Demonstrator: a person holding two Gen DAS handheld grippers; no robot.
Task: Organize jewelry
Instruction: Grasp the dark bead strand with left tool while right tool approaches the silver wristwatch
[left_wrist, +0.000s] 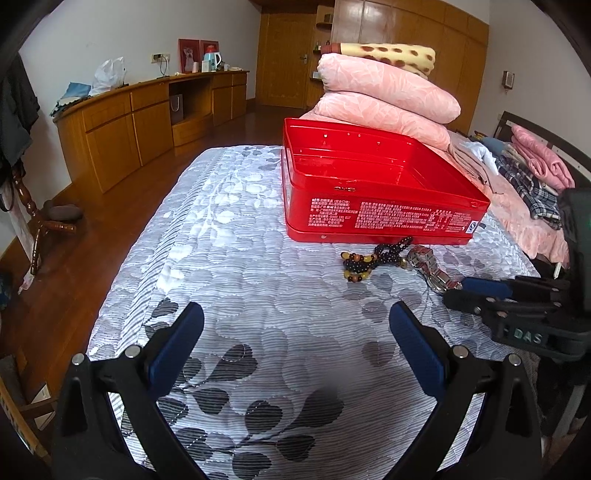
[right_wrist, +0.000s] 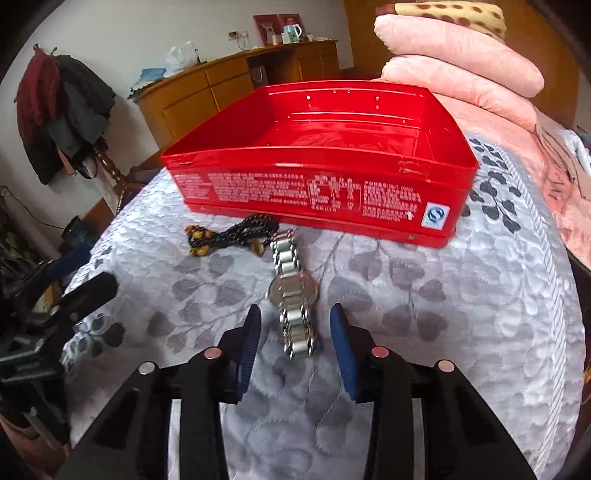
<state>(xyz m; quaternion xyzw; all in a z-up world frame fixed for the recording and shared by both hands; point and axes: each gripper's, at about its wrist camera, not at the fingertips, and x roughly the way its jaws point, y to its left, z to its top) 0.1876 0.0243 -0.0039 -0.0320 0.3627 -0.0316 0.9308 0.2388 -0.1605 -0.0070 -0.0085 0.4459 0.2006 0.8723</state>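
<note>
Straddling the watch (right_wrist: 293, 295) on the bed (right_wrist: 406, 332), my right tongs (right_wrist: 295, 325) stand half-spread, not pinching; its band runs lengthwise between them toward the red tin (right_wrist: 314, 192). Left tongs (left_wrist: 295, 325) spread, farther off.

We recorded a bright red box (right_wrist: 321, 195) with white printed text on its side. The bedspread (left_wrist: 229, 266) was pale silver-grey with a dark grey leaf pattern. The watch (right_wrist: 293, 295) was silver; the bead strand (left_wrist: 364, 260) black with amber beads. Both tools had black frames and blue pads (left_wrist: 177, 343). Pink quilts (left_wrist: 384, 96) lay under a cream, brown-spotted blanket (left_wrist: 391, 53).
</note>
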